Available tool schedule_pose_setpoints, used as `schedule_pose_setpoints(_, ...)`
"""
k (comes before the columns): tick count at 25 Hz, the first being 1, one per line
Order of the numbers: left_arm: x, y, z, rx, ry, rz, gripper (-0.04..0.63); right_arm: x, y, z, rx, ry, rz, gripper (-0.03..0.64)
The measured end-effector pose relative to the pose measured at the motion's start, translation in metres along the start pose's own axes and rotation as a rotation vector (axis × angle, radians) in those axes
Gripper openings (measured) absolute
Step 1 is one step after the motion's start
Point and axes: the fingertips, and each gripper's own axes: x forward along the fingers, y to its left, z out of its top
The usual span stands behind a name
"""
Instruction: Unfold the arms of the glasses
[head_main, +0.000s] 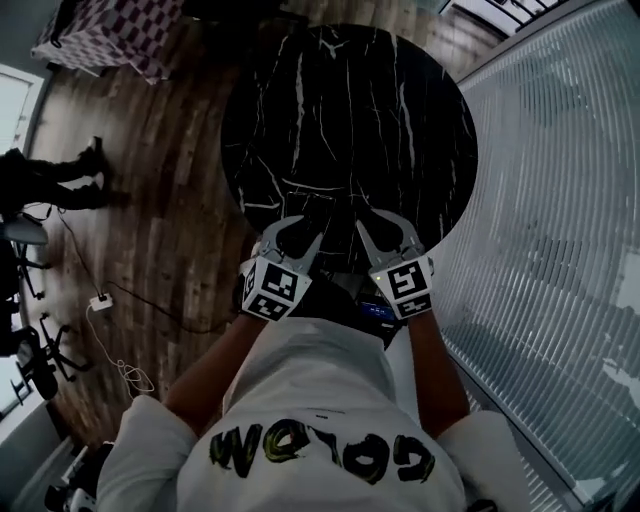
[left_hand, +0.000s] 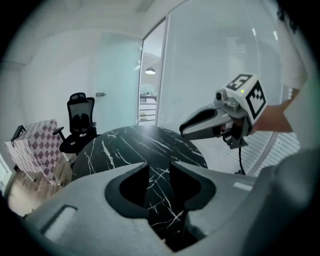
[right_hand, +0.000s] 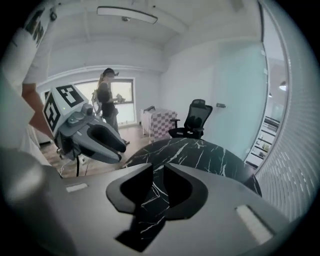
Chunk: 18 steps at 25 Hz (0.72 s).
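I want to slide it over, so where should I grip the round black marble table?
Likely the near rim of the black marble table, approached from your side: the flat round top offers nothing else to pinch, and the left gripper and right gripper, both open and empty, hover by that edge.

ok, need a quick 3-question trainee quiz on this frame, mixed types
1. True or false: glasses are visible on the table.
2. What is between the left tool's jaws? A) glasses B) nothing C) a cable
3. Fill in: the chair beyond the table is ___ in colour.
Key: 1 false; 2 B; 3 black.
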Motion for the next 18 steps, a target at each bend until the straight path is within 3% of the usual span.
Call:
schedule_pose_setpoints(3, -0.026, -0.005, 0.041, -0.029, -0.083, -0.024, 0.107, -0.031, 0.007, 0.035, 0.079, -0.091, -0.023, 0.058)
schedule_pose_setpoints(10, -0.068, -0.033, 0.105, -0.034, -0.230, -0.091, 0.011, -0.082, 0.026, 0.090, 0.139, -0.227, -0.035, 0.034)
schedule_pose_setpoints(18, -0.107, -0.041, 0.165, -0.068, -0.369, -0.143, 0.005, -0.121, 0.031, 0.136, 0.199, -0.357, -0.060, 0.014)
